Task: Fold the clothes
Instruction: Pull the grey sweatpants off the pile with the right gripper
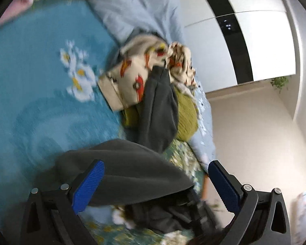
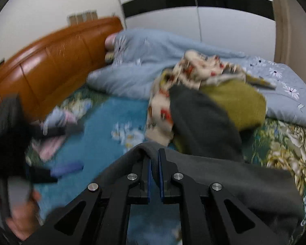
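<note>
A dark grey garment (image 2: pixel 224 175) lies over the bed, running from a clothes pile toward me. My right gripper (image 2: pixel 154 155) is shut on a fold of its edge. My left gripper (image 1: pixel 155 169) is open, its blue pads (image 1: pixel 89 185) spread wide, with the same grey garment (image 1: pixel 132 169) lying between and below the fingers. The pile holds a cream patterned garment (image 1: pixel 132 73) and an olive-green knit (image 1: pixel 186 120); both also show in the right wrist view, cream (image 2: pixel 197 67) and olive (image 2: pixel 238 100). The left gripper appears blurred at the left of the right wrist view (image 2: pixel 10 143).
The bed has a teal floral sheet (image 1: pixel 40 81) and a light blue duvet (image 2: pixel 149 61) bunched at the back. An orange wooden headboard (image 2: pixel 51 61) stands at the left. White wardrobe doors (image 2: pixel 224 24) are behind. The bed edge and floor (image 1: pixel 255 132) lie to the right.
</note>
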Tool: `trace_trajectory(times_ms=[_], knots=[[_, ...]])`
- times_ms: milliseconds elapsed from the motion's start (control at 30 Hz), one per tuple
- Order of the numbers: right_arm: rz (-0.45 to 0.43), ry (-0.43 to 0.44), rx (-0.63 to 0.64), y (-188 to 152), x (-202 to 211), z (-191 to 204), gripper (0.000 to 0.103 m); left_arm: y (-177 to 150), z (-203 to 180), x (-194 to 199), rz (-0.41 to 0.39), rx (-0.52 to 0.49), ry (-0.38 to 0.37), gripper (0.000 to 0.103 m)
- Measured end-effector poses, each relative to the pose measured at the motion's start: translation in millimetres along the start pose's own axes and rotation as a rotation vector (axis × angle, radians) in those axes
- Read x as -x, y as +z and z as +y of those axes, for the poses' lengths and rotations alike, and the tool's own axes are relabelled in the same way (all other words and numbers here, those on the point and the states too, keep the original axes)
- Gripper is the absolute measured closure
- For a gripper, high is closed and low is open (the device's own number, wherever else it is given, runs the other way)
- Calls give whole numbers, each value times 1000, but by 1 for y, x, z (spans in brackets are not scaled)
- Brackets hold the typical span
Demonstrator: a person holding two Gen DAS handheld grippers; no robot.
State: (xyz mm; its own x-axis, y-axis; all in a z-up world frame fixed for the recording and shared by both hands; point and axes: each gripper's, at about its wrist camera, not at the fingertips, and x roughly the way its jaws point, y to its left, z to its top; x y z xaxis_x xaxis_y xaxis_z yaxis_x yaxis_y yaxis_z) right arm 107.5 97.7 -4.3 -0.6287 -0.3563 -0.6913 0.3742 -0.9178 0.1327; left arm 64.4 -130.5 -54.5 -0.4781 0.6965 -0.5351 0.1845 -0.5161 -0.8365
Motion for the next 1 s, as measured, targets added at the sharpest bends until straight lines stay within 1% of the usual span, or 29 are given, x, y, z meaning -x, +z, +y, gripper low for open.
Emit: trace_trajectory(times_ms=[100, 200, 300, 367, 500, 567, 667, 733, 833, 900, 967, 1000], knots=[[10, -38, 56, -16, 1, 7, 97, -4, 6, -27, 84, 63, 16, 0], [16, -34, 62, -25, 0, 8, 96, -14, 10, -51, 177, 100, 20, 0], [13, -68, 76, -31, -2, 2, 96, -24, 17, -55, 200, 123, 32, 0], [17, -79, 44, -34, -3, -10, 97, -28, 23, -54, 215, 157, 28, 0], [29, -108, -20, -37, -8, -30, 96, -40, 22, -61, 275, 189, -12, 0], [25, -114, -40, -35, -9, -36, 96, -45, 19, -71, 316, 219, -33, 0], [11, -114, -70, -30, -7, -43, 96, -48, 16, -87, 309, 245, -59, 0], [-2, -102, -89, -24, -2, -46, 96, -47, 19, -97, 294, 296, -113, 1], [-9, -81, -119, -21, 5, -54, 97, -43, 28, -106, 253, 407, -219, 1], [-8, -82, -128, -22, 8, -58, 97, -44, 32, -108, 220, 454, -257, 4], [-6, -87, -125, -25, 9, -62, 97, -43, 30, -107, 216, 438, -250, 5], [-5, -101, -117, -24, 8, -66, 97, -41, 28, -106, 221, 413, -234, 5]])
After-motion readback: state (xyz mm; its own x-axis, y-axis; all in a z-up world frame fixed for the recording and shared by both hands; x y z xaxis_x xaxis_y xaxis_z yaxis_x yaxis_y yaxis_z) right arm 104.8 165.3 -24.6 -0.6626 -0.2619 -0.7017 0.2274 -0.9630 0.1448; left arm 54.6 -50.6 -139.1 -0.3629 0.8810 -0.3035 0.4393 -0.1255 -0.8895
